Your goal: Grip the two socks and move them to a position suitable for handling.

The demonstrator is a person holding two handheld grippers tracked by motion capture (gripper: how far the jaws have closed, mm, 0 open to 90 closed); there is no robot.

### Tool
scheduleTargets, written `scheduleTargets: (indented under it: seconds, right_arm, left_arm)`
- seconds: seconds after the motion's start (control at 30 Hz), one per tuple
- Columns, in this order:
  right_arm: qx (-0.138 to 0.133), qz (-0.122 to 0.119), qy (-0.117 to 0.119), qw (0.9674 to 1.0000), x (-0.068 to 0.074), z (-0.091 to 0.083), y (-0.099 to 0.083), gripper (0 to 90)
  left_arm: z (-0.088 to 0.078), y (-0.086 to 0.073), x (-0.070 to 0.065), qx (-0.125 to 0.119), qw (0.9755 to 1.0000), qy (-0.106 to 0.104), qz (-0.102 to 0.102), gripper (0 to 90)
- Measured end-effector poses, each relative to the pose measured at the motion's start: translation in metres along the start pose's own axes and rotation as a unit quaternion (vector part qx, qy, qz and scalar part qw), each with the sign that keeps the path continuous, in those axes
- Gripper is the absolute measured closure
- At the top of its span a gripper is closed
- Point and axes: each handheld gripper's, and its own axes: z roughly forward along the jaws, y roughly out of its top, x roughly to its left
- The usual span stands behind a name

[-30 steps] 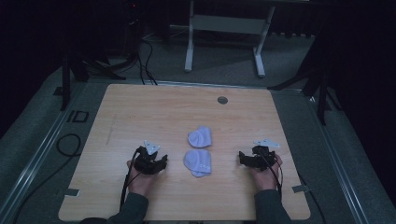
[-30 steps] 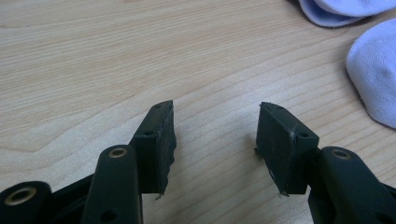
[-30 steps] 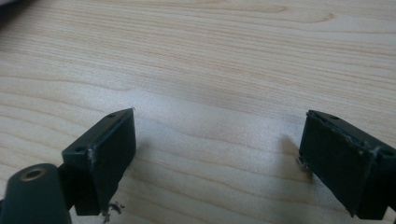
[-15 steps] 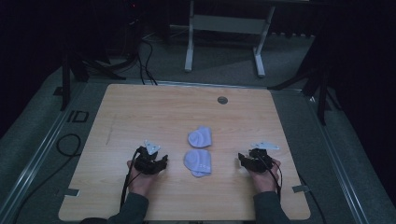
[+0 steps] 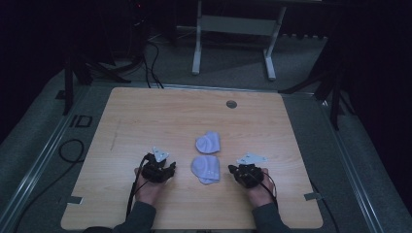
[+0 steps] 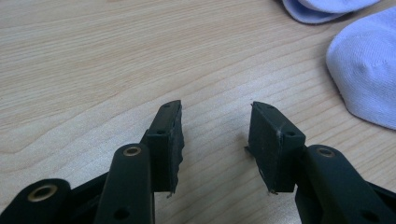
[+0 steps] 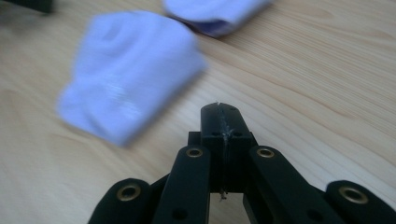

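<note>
Two pale lavender socks lie mid-table on the wooden top (image 5: 145,116), the near sock (image 5: 206,168) (image 6: 369,70) (image 7: 130,74) just below the far sock (image 5: 208,142) (image 6: 322,7) (image 7: 215,14). My left gripper (image 5: 170,168) (image 6: 217,109) rests left of the near sock. It is open, its jaws have just been closing a little, and only bare wood lies between them. My right gripper (image 5: 234,171) (image 7: 220,109) sits right of the near sock, a short gap away. Its jaws have just closed together with nothing between them.
A round grommet hole (image 5: 231,104) sits near the table's far edge. A black cable (image 5: 68,150) loops on the grey floor to the left. A white metal frame (image 5: 233,24) stands behind the table. Tape tabs mark the near corners.
My right gripper has moved left toward the near sock. The left hand and both socks have stayed where they were.
</note>
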Motion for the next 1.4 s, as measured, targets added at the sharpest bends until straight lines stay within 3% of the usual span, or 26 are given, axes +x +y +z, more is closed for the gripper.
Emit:
scheduleTargets:
  seconds: [0.27,0.57,0.7,0.9,1.13,1.2,1.33,1.4]
  right_arm:
    - [0.000,-0.048,0.029,0.9985,0.035,0.012,0.020,89.8]
    - [0.017,-0.096,0.060,0.9934,0.065,0.032,0.046,85.1]
    - [0.024,-0.114,0.063,0.9913,0.075,0.041,0.060,81.5]
    - [0.042,-0.115,0.061,0.9906,0.080,0.057,0.076,75.0]
    - [0.085,-0.108,0.067,0.9883,0.079,0.078,0.072,70.3]
    - [0.086,-0.105,0.072,0.9882,0.078,0.080,0.072,70.3]
    - [0.090,-0.110,0.052,0.9885,0.080,0.081,0.073,81.4]
    - [0.093,-0.100,0.048,0.9894,0.078,0.082,0.075,86.4]
  left_arm:
    - [0.000,0.000,0.000,0.001,1.0000,-0.002,0.000,54.6]
    - [-0.001,0.000,0.003,0.003,1.0000,-0.007,-0.006,56.0]
    - [-0.001,0.000,0.003,0.003,0.9999,-0.007,-0.007,56.0]
    - [-0.001,0.000,0.004,0.003,0.9999,-0.007,-0.008,56.1]
    - [-0.001,0.000,0.004,0.004,0.9999,-0.007,-0.007,56.1]
    - [-0.001,0.000,0.004,0.004,0.9999,-0.007,-0.007,56.1]
    - [-0.001,0.000,0.003,0.003,1.0000,-0.006,-0.007,56.1]
    - [-0.001,0.000,0.003,0.004,0.9999,-0.006,-0.007,56.2]
